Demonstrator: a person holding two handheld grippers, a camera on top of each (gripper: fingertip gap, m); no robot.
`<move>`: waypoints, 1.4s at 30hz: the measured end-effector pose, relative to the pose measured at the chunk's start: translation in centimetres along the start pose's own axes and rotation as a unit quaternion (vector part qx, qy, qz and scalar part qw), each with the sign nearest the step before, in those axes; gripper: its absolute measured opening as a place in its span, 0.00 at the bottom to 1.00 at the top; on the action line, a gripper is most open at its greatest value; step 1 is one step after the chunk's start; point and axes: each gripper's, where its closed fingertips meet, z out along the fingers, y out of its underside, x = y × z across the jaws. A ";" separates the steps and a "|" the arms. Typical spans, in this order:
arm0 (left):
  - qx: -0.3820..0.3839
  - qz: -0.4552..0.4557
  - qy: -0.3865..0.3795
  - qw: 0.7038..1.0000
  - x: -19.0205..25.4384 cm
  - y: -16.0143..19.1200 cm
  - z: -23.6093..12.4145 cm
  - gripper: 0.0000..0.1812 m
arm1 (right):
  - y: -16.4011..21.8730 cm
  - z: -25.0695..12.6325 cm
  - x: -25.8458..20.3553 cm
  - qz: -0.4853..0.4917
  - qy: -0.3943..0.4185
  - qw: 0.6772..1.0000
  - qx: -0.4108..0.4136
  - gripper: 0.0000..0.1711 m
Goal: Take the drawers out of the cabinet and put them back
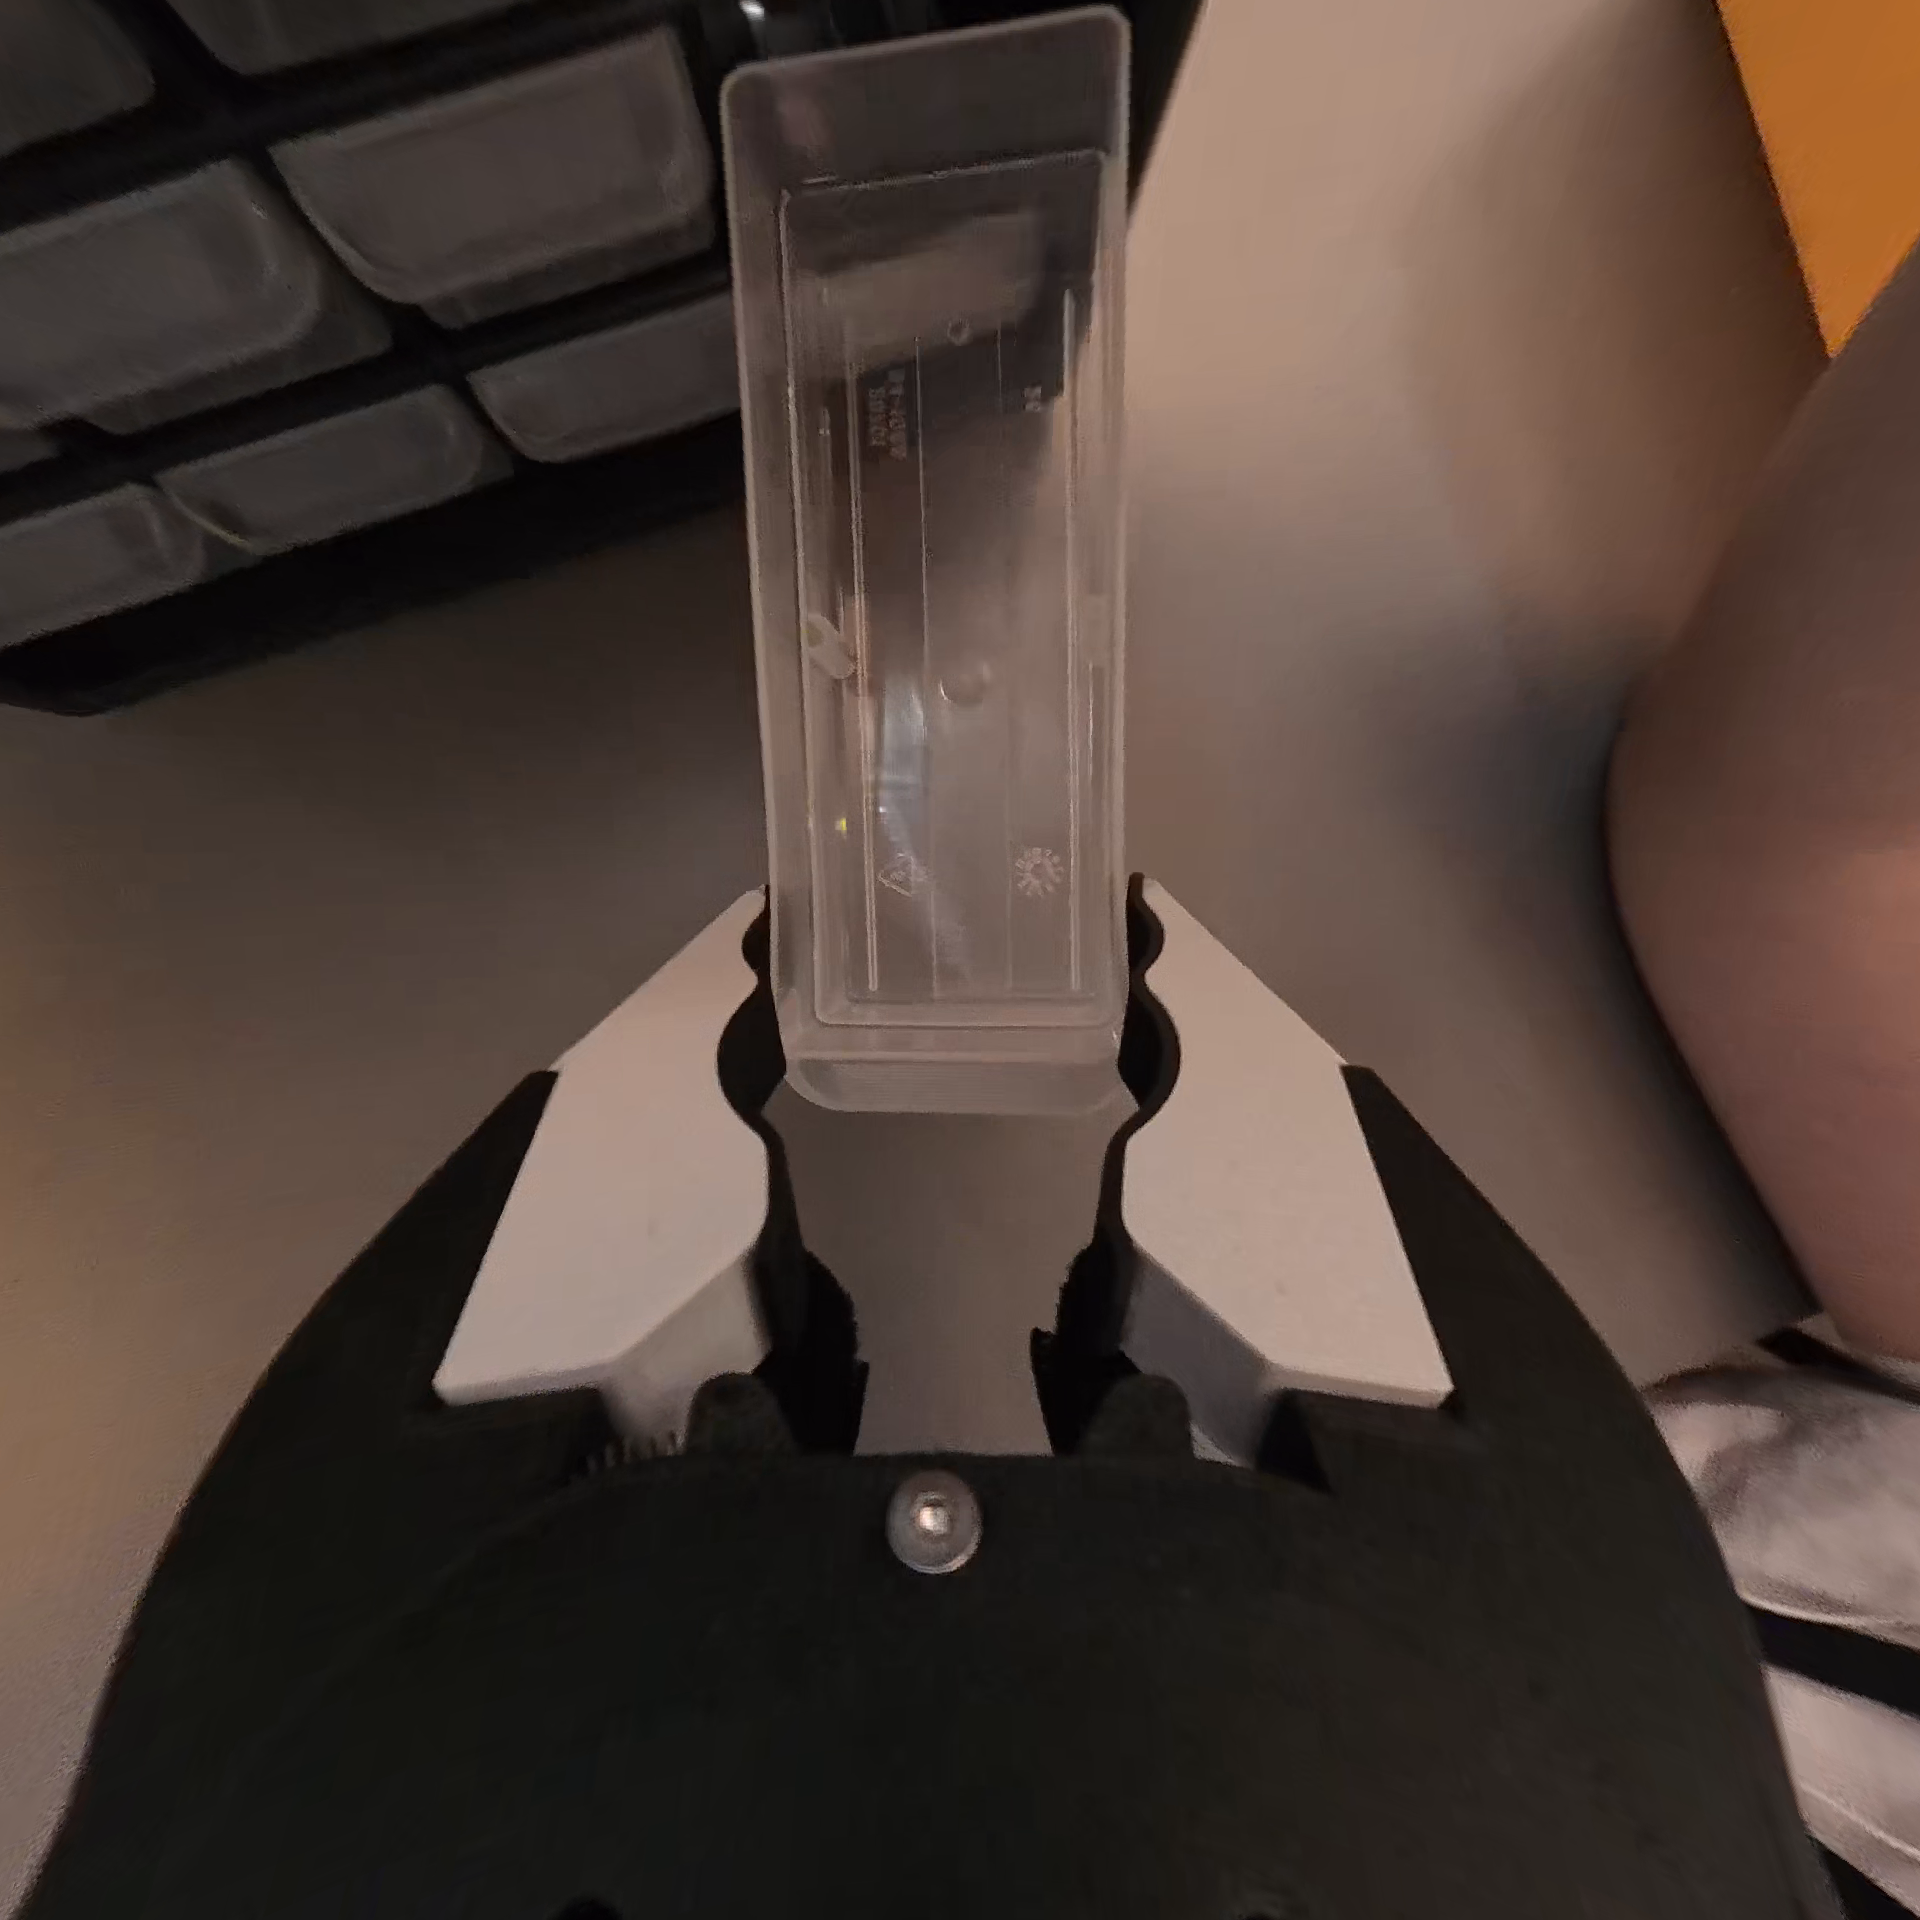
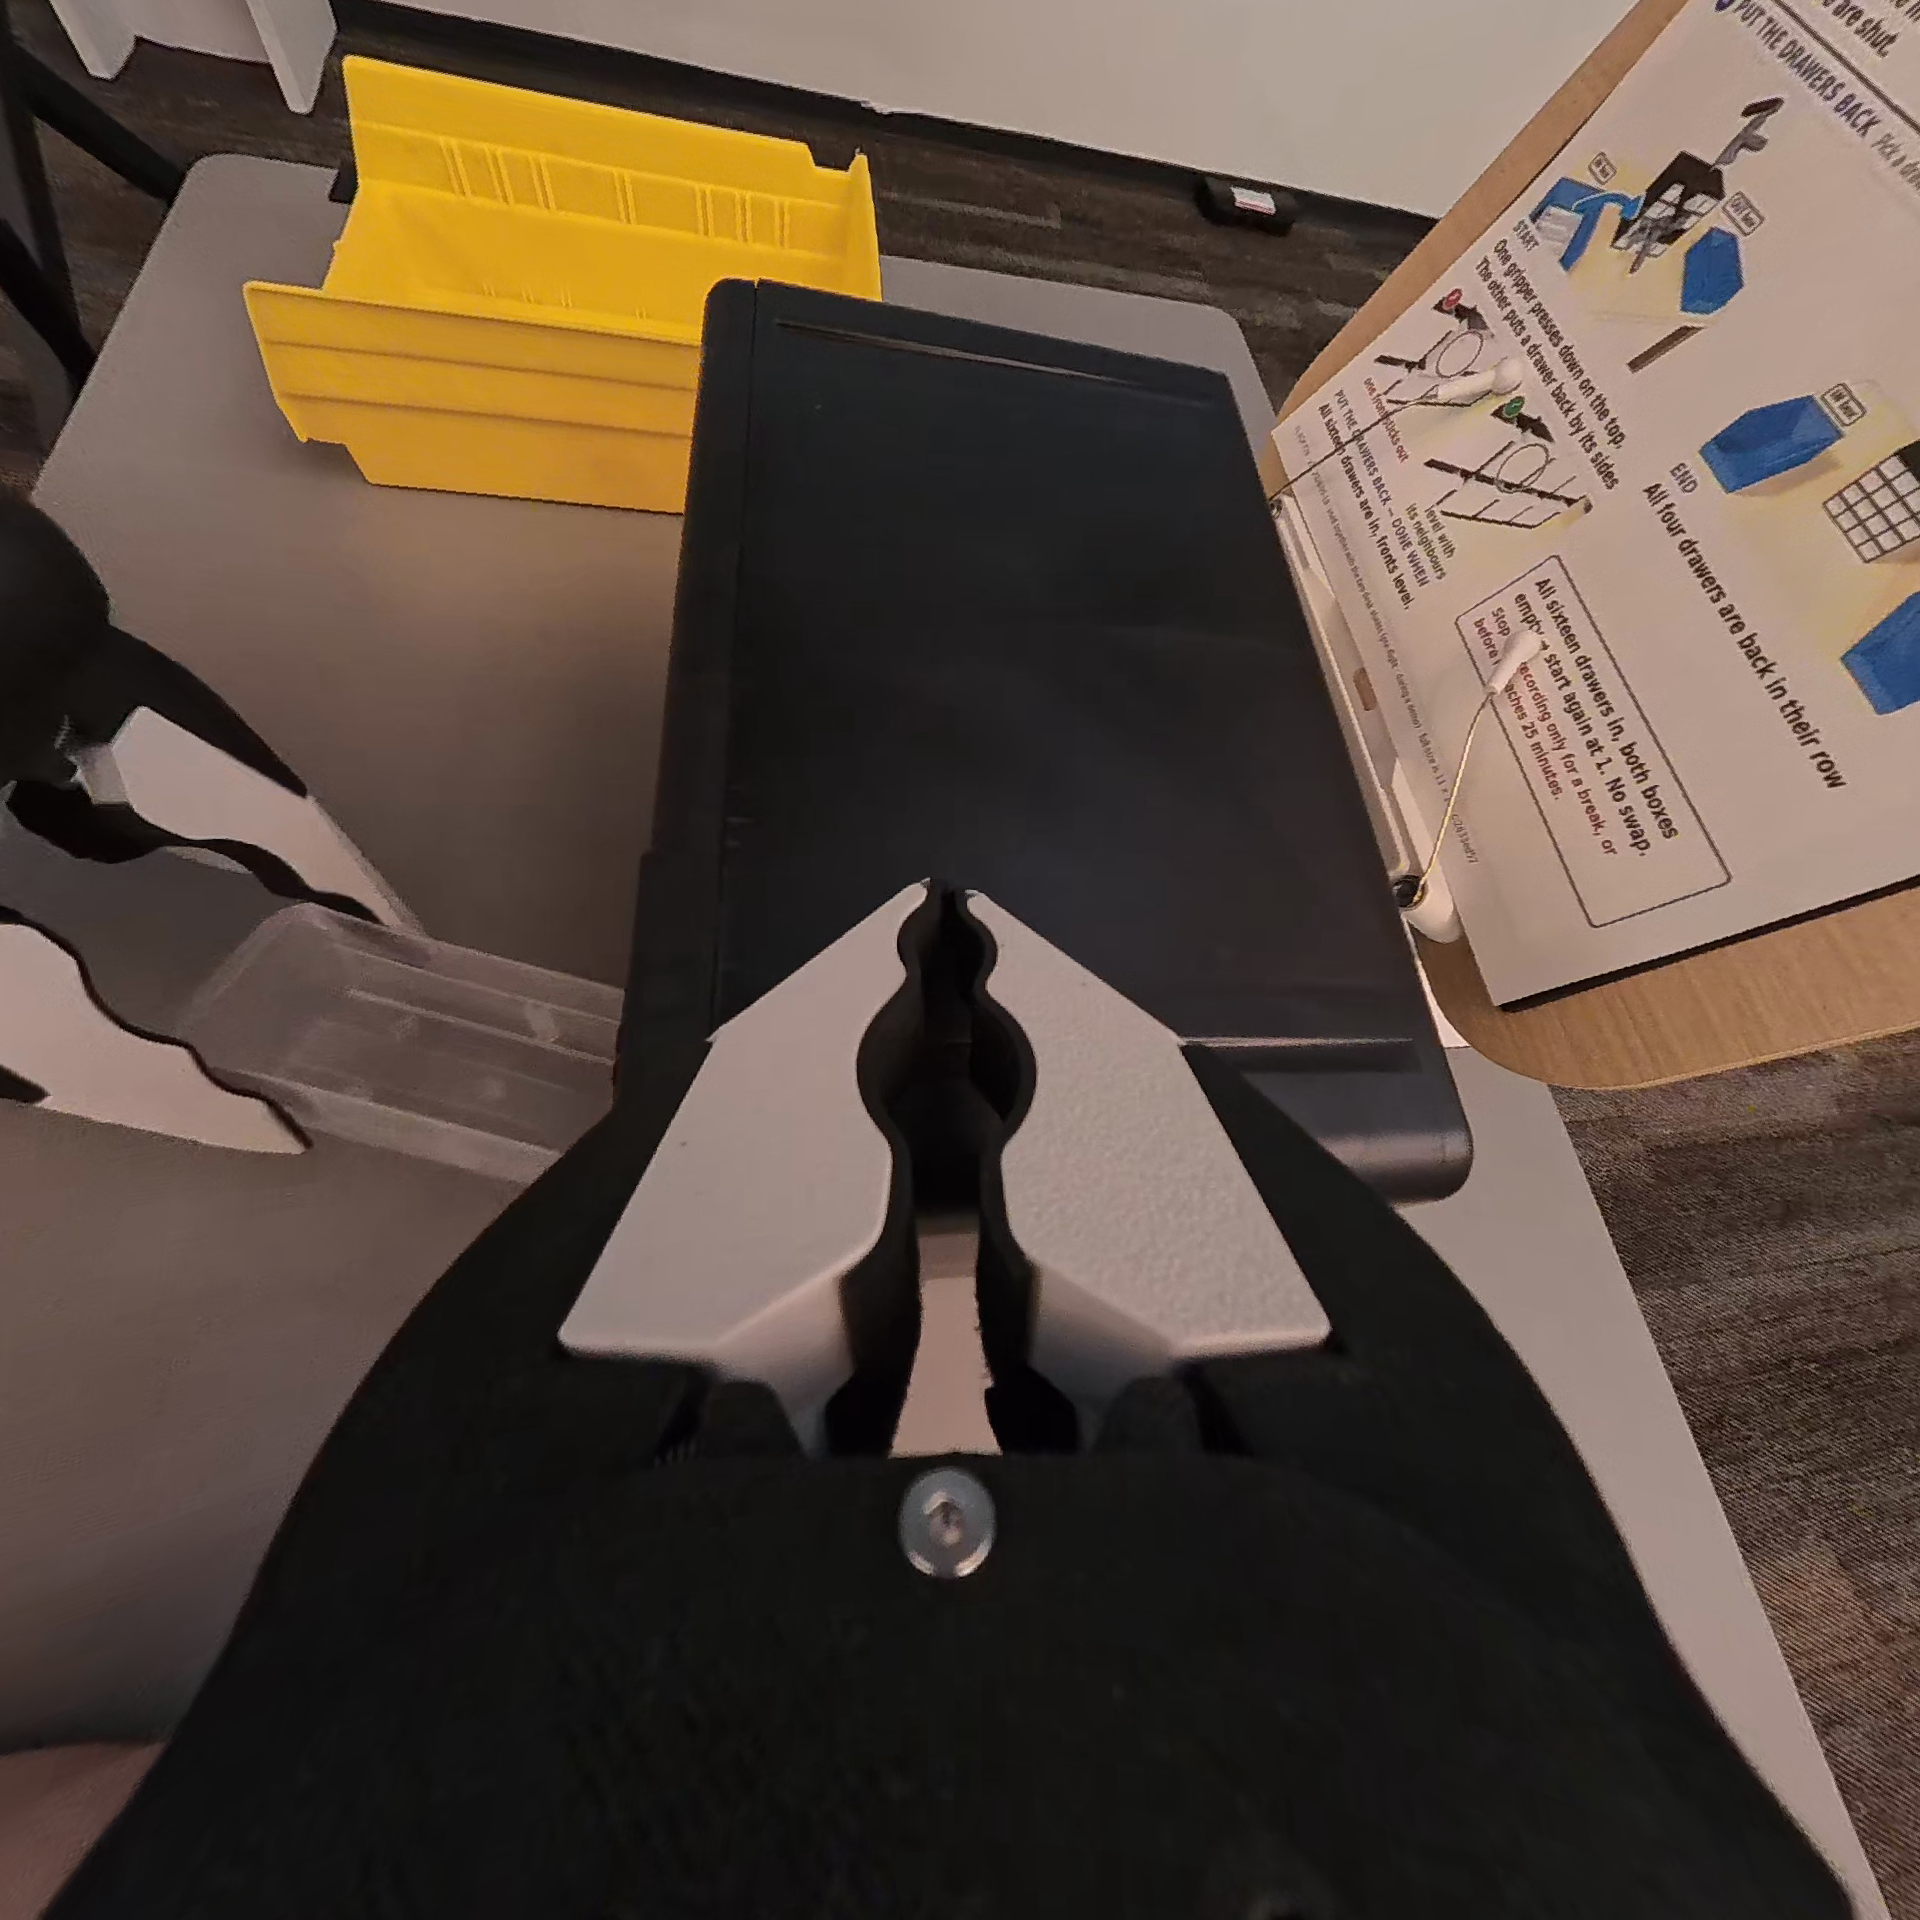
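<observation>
My left gripper (image 1: pixel 948 914) is shut on a clear plastic drawer (image 1: pixel 935 540), gripping its near end by the two sides; the drawer points away from me towards the black cabinet (image 1: pixel 312 343), whose rows of translucent drawers fill the upper left. In the right wrist view my right gripper (image 2: pixel 943 889) is shut with nothing between the fingers, its tips over or on the flat black top of the cabinet (image 2: pixel 1018 644); I cannot tell if they touch. The left gripper (image 2: pixel 156 883) and its clear drawer (image 2: pixel 395 1018) show at the left there.
A yellow bin (image 2: pixel 540 301) stands on the grey table (image 2: pixel 364 644) behind the cabinet. A printed instruction sheet on a wooden board (image 2: pixel 1621 540) lies to the right. A person's arm (image 1: pixel 1766 831) is at the right of the left wrist view. There is about 20 centimetres between the tips of the two grippers.
</observation>
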 end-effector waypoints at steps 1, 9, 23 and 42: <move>-0.001 -0.003 -0.004 1.000 -0.1 -0.1 0.0 0.35 | 0.0 0.0 0.0 0.001 -0.002 1.000 0.001 0.00; -0.027 0.000 -0.037 0.999 0.1 -0.4 0.3 0.35 | 0.0 0.0 0.0 0.009 -0.012 1.000 0.008 0.00; -0.026 0.001 -0.085 0.996 0.6 -0.7 0.5 0.35 | 0.1 -0.1 0.0 0.023 -0.031 0.999 0.023 0.00; 0.001 -0.036 -0.076 0.996 0.5 -3.0 1.4 0.35 | 0.0 -0.1 0.0 0.034 -0.043 0.998 0.030 0.00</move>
